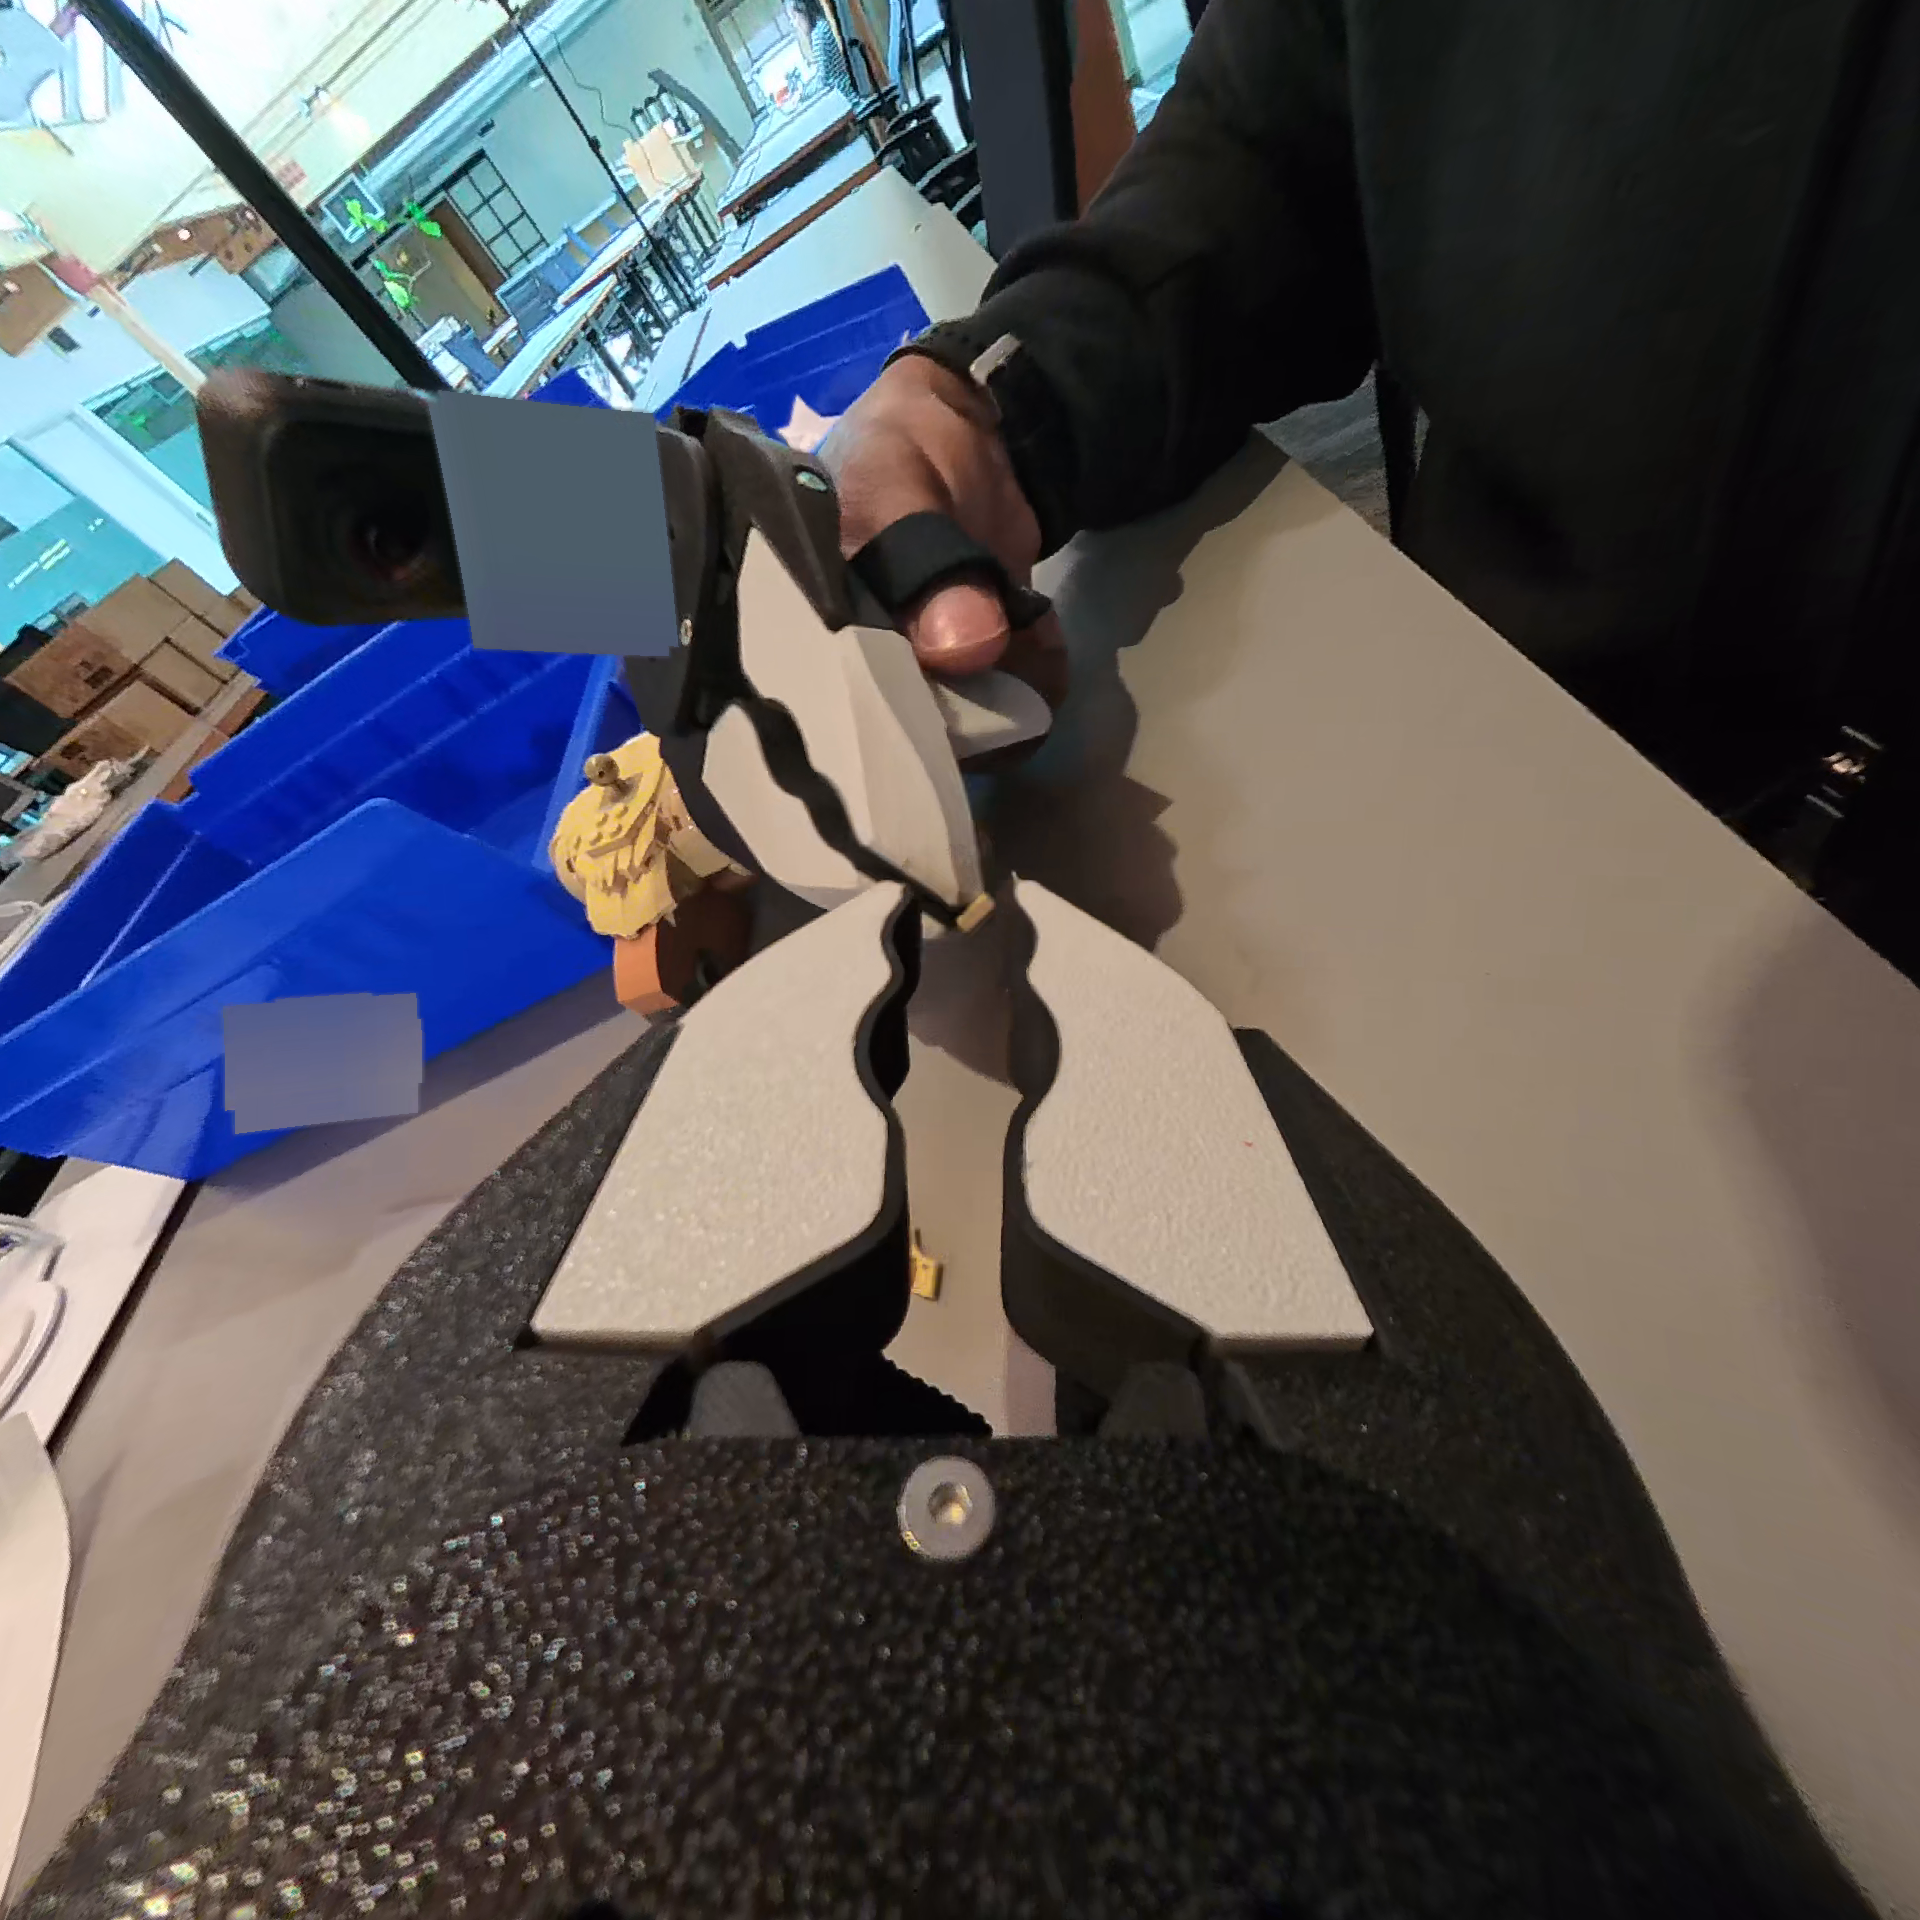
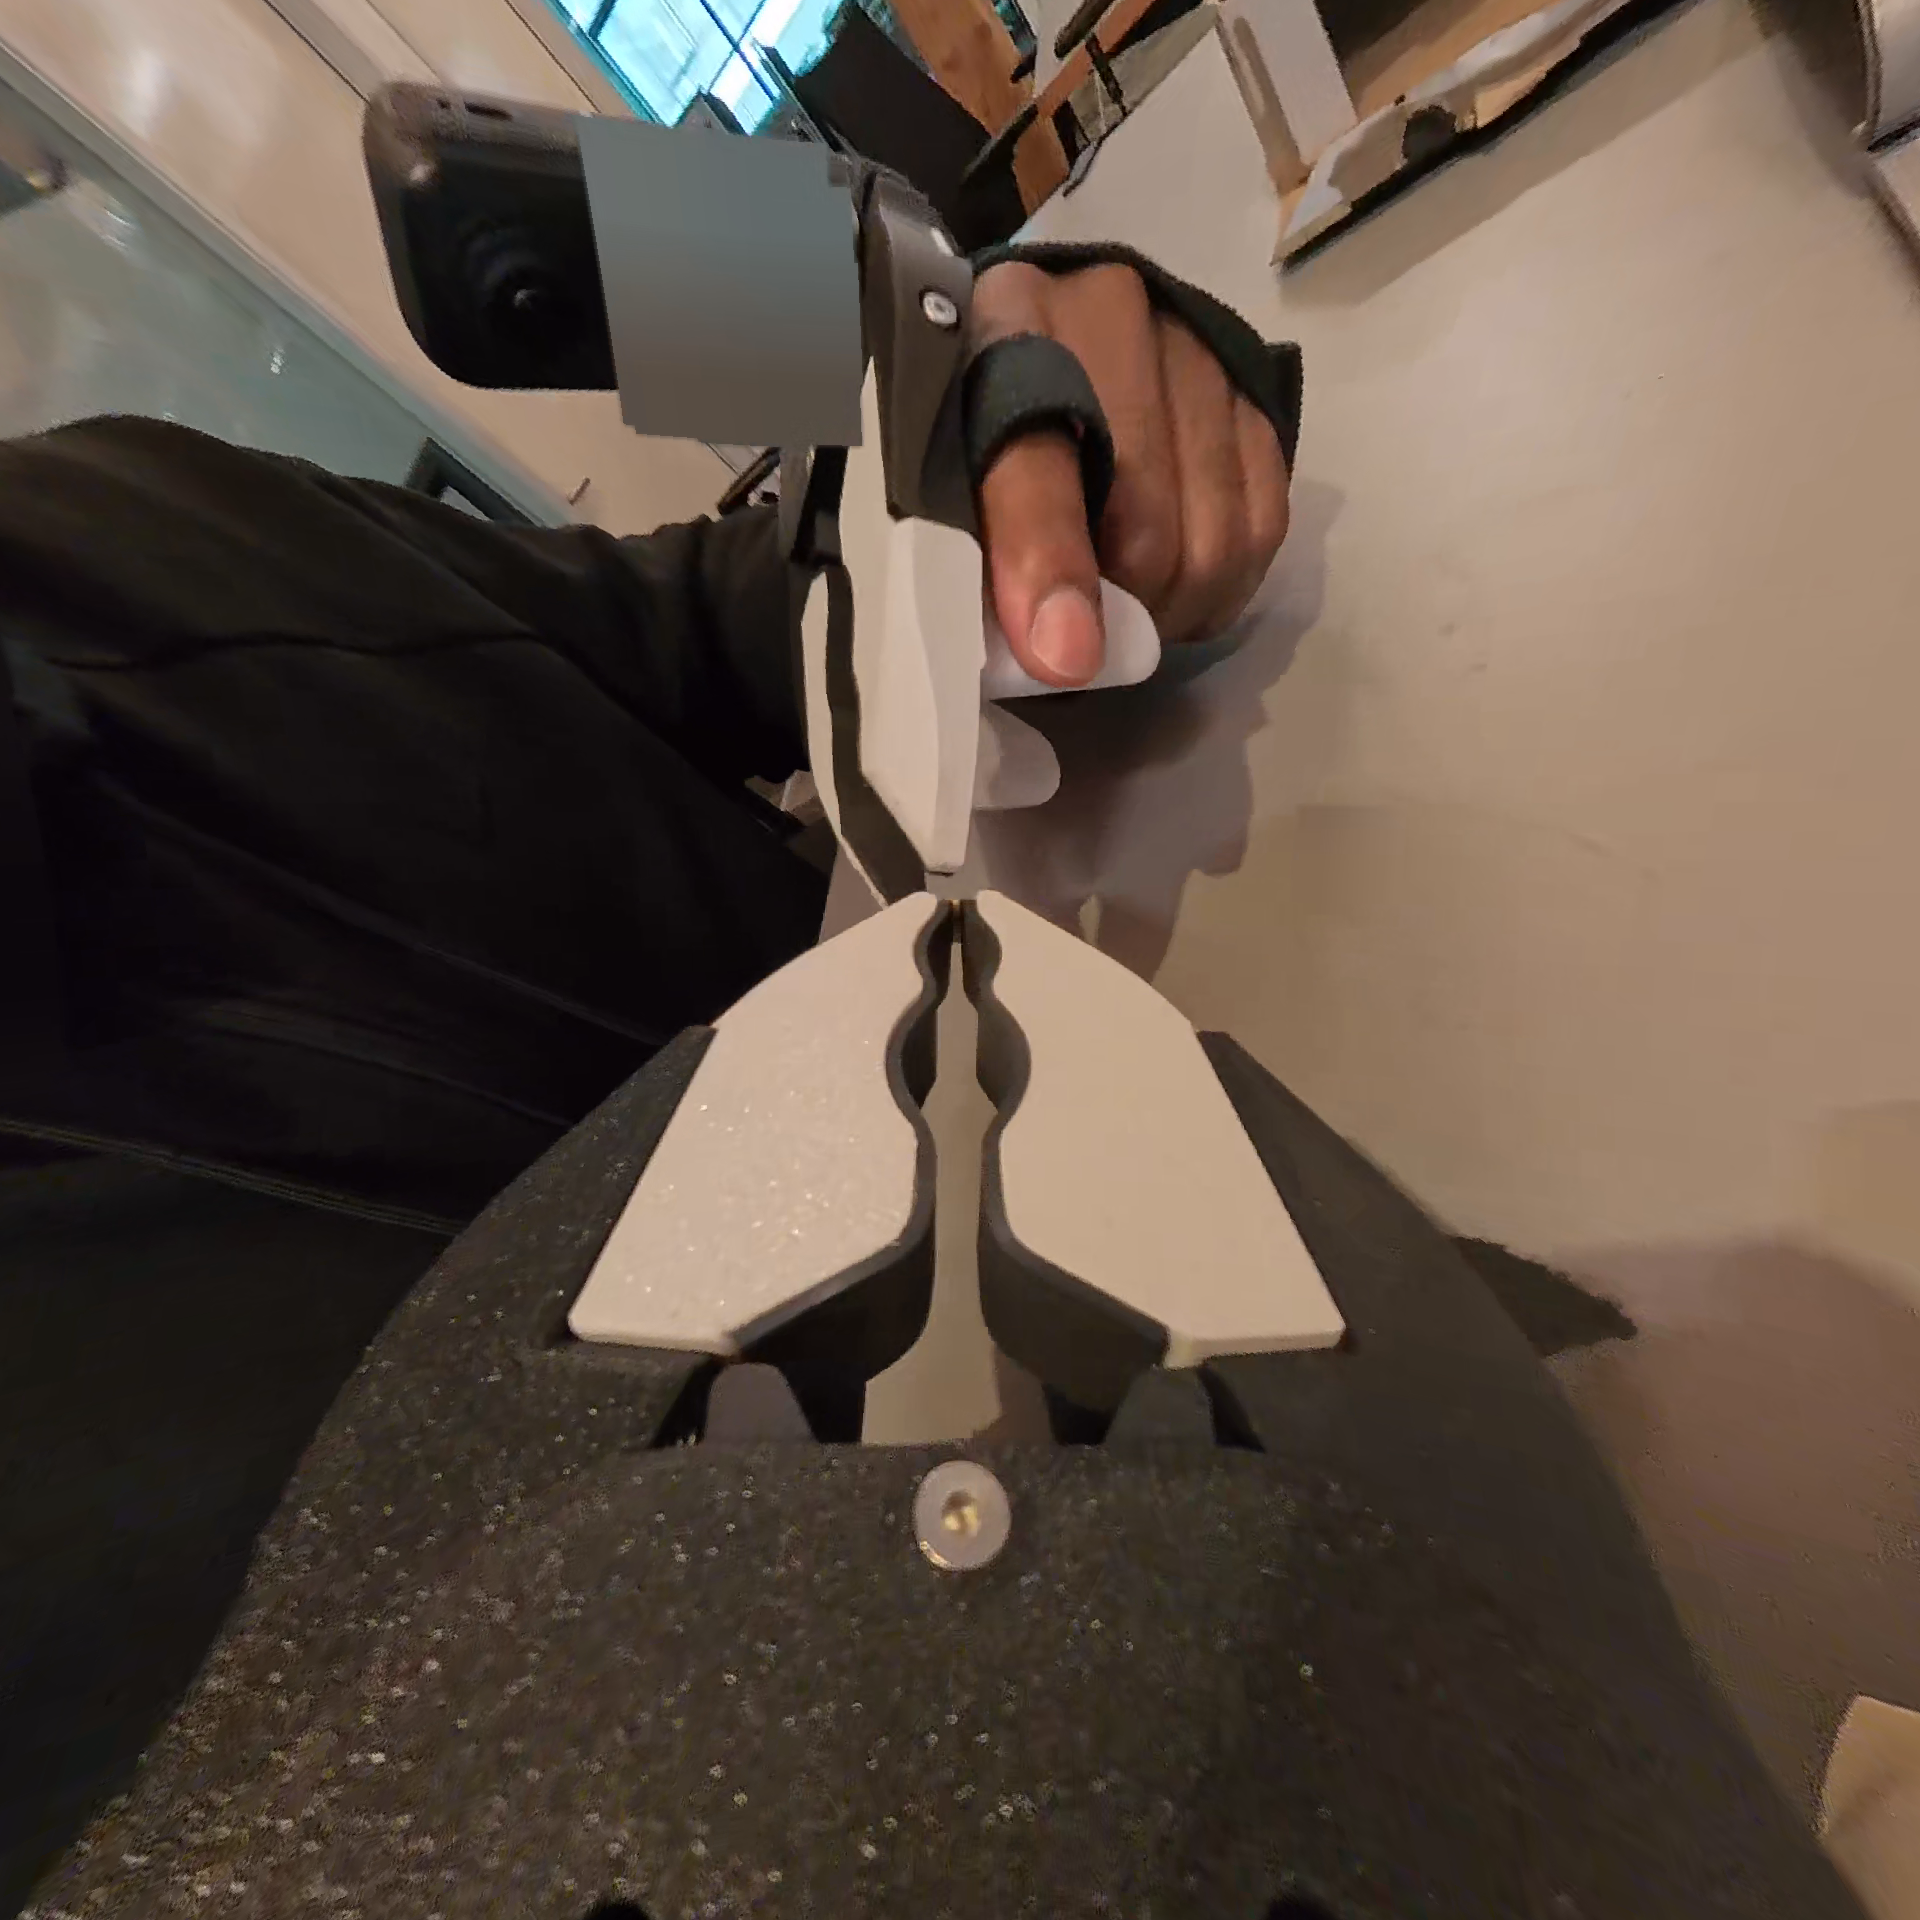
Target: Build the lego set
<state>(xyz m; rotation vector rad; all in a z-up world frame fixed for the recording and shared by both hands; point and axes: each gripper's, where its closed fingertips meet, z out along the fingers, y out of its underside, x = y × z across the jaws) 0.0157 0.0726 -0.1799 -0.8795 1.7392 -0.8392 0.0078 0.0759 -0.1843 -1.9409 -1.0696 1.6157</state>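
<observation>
In the left wrist view my right gripper (image 1: pixel 958 902) comes down from above and is shut on a small tan brick piece (image 1: pixel 978 914) that sticks out at its tip. My left gripper (image 1: pixel 963 896) is open, and its fingertips (image 1: pixel 1039 914) stand on either side of that piece without pressing on it. In the right wrist view my right gripper (image 2: pixel 954 906) is closed, with a thin sliver of the piece (image 2: pixel 954 912) between its tips. The left gripper (image 2: pixel 935 871) points down at it from just above. A second small yellow piece (image 1: pixel 925 1273) lies on the table under my left fingers.
A tan and brown toy brick model (image 1: pixel 623 842) stands on the table (image 1: pixel 1455 831) just left of the grippers. Blue bins (image 1: pixel 312 883) line the left side. A person in a black sleeve (image 1: pixel 1299 260) holds both grippers. Boxes and paper (image 2: pixel 1382 156) lie at the table's far end. My two grippers' fingertips are within a few centimetres of each other.
</observation>
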